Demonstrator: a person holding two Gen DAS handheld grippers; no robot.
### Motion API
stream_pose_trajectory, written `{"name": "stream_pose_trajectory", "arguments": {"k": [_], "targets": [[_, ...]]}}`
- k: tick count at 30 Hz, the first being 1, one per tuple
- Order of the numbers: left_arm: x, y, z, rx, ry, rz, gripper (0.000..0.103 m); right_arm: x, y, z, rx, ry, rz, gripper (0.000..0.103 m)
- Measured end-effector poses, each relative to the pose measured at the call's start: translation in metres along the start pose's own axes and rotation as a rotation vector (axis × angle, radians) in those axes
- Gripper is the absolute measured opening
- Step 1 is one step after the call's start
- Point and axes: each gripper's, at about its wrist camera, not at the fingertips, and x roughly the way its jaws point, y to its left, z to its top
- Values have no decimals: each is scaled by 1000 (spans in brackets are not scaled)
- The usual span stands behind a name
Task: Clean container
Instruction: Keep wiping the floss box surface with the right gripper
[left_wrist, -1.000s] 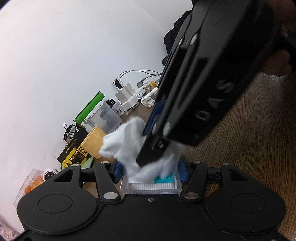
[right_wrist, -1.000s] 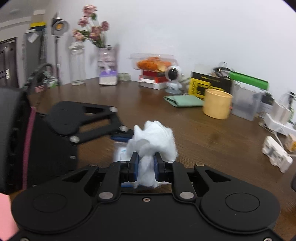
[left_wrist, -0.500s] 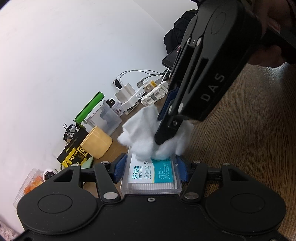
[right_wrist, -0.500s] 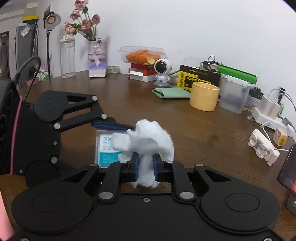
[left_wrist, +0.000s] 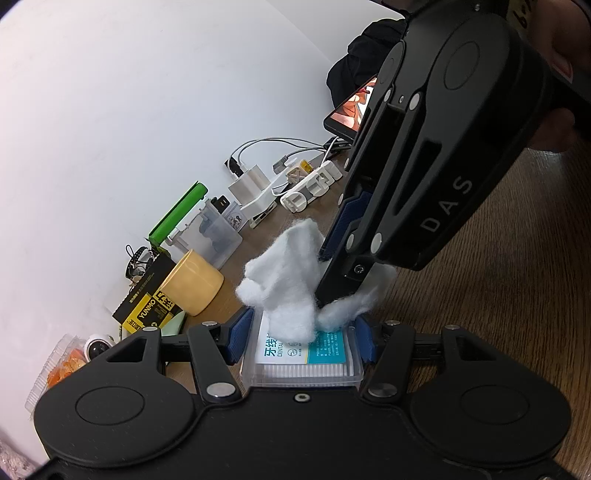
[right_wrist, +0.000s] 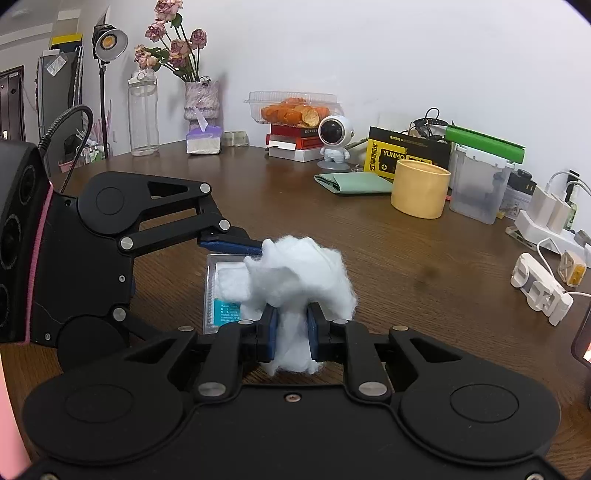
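Between the blue pads of the left gripper (left_wrist: 301, 341), just above the desk (right_wrist: 406, 266): one container (left_wrist: 303, 363), a flat, clear plastic box with a white-and-teal printed label on its lid and a row of white dental-floss picks showing through the near wall. The gripper is clamped on its two side walls and holds it lid-up. From the right wrist view the box's long axis runs away from the left gripper's body, toward the right gripper.

Directly on the lid: one wad of white cotton (right_wrist: 299, 273), loose, fluffy and fibrous, with no fixed shape. It is pinched at its waist by the right gripper (right_wrist: 291, 332), whose pads stand narrowly apart with the cotton squeezed between them. The wad bulges past the pads and its lower edge lies on the far part of the label, so the right gripper comes down on the box from above and beyond. Judged from this, the wiping runs along the lid, and only the right hand needs to travel.

Farther back on the dark, wood-grained desk, well apart from the box: a yellow cylindrical cup (right_wrist: 421, 192), matt and smooth; a frosted plastic bin with a green lid (right_wrist: 480, 184); a black-and-yellow carton (right_wrist: 399, 155); a folded green cloth (right_wrist: 351, 182); white chargers and cables (right_wrist: 546, 214).
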Motion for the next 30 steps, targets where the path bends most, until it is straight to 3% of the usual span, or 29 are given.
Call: {"name": "stream_pose_trajectory", "arguments": {"k": [22, 30], "targets": [[0, -2, -3, 2, -1, 2, 56, 0, 0, 0, -3, -3, -3, 19], [3, -1, -5, 3, -1, 3, 56, -9, 15, 1, -95, -33, 81, 19]]}}
